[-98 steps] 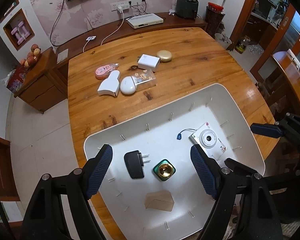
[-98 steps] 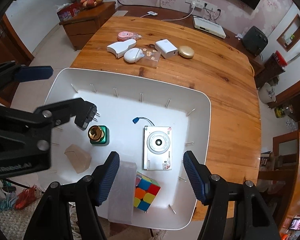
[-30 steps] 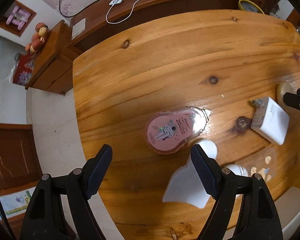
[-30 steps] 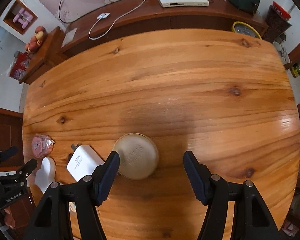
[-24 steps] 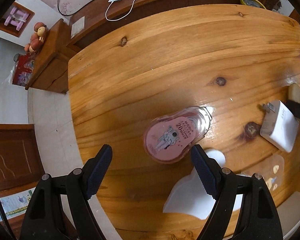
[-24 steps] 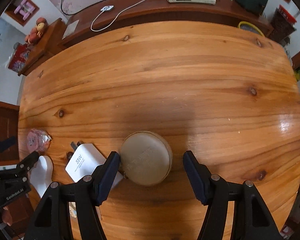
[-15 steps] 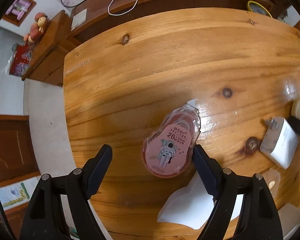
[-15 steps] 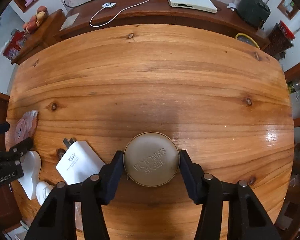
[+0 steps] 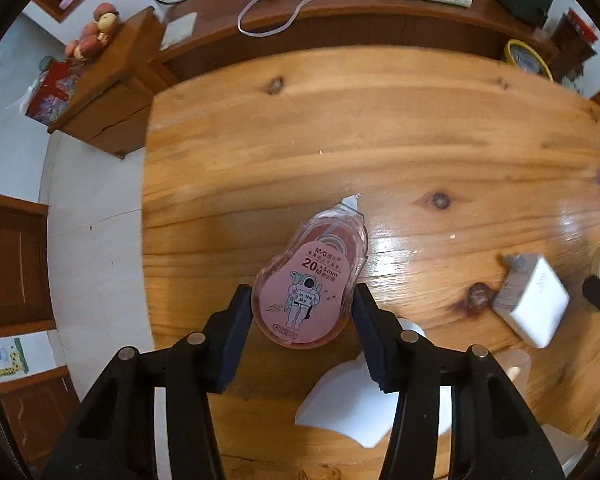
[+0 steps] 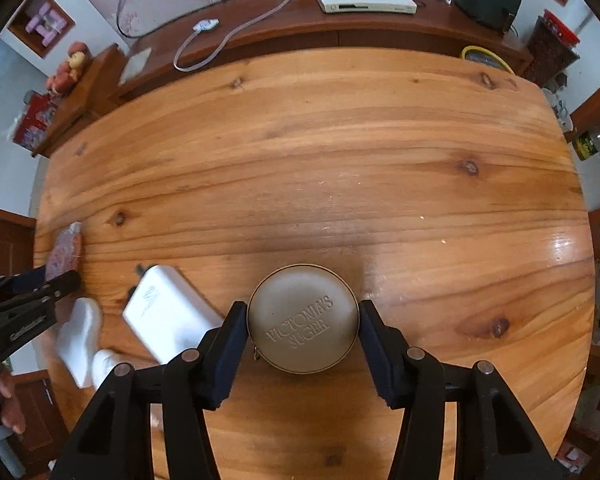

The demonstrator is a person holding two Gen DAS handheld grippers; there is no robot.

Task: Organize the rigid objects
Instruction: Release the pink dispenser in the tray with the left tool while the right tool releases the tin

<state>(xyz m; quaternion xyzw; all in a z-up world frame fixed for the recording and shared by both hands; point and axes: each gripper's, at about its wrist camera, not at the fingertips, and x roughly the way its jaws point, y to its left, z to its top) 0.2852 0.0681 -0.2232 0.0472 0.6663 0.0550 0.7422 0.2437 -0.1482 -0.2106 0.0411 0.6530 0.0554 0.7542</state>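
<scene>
1. Both grippers are loaded at the same moment: the left gripper [image 9: 300,312] has just closed its jaws on a pink correction-tape dispenser [image 9: 306,292], pads pressing its two sides, over the wooden table [image 9: 380,128].
2. The right gripper [image 10: 302,320] is clamped on a round gold compact [image 10: 303,318], its lid facing the camera, at the near middle of the tabletop.
3. Whether either item has cleared the wood is hard to judge; both look at most barely raised.
4. Still waiting on the table: a white charger [image 10: 170,314] just left of the compact, and a white curved case [image 10: 80,336] further left, near the left gripper.
5. No bin or tray shows in either view, so neither held item has reached a destination.
6. By this evidence the sorting is partway through: two pieces gripped, at least two more left to collect.
</scene>
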